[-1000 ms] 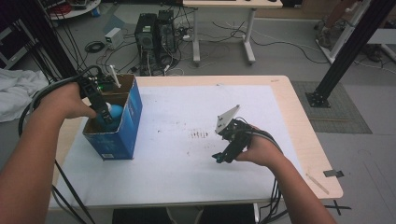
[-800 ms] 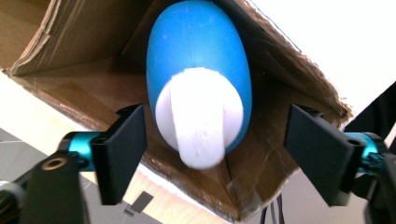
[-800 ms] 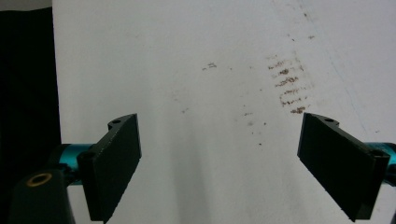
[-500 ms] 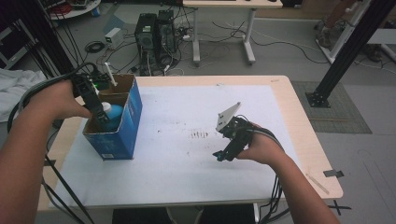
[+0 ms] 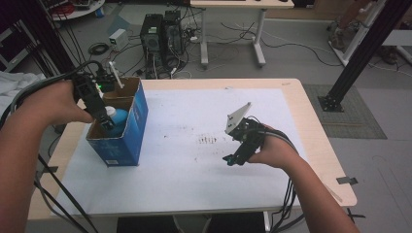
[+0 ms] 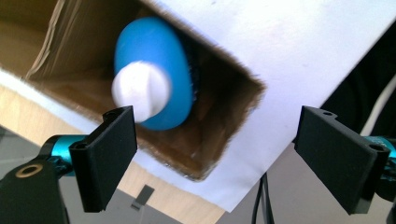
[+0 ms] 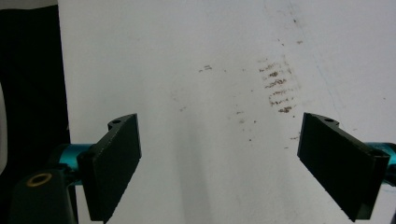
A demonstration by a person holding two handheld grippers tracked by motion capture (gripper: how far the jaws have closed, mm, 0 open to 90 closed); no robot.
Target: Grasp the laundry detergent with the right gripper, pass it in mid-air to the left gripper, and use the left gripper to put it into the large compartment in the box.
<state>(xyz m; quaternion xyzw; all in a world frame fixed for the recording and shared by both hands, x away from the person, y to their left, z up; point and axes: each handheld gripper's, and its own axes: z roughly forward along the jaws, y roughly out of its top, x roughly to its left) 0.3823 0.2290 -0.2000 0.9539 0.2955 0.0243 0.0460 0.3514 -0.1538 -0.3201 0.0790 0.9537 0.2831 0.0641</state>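
A blue bottle [image 5: 119, 116] with a white cap [image 6: 140, 91] lies inside the open blue cardboard box [image 5: 127, 138] at the table's left. My left gripper [image 5: 106, 122] hovers over the box's opening. Its jaws have just been opening and now stand wide apart with nothing between them; in the left gripper view [image 6: 217, 116] the bottle [image 6: 156, 56] lies beyond the left jaw, free of the pads. My right gripper [image 5: 234, 159] is held low over the white paper [image 5: 184, 165] at centre right, open and empty [image 7: 219, 121].
Brown smudges [image 5: 209, 140] mark the paper's middle [image 7: 278, 88]. A white stick [image 5: 115, 75] juts up at the box's far end. Computer towers [image 5: 160, 34] and cables sit on the floor behind the table. A black post [image 5: 362, 53] leans at the right.
My left hand has lifted and pulled back from the box, and its jaws have spread wider. The bottle stays in the box. The right hand has kept still.
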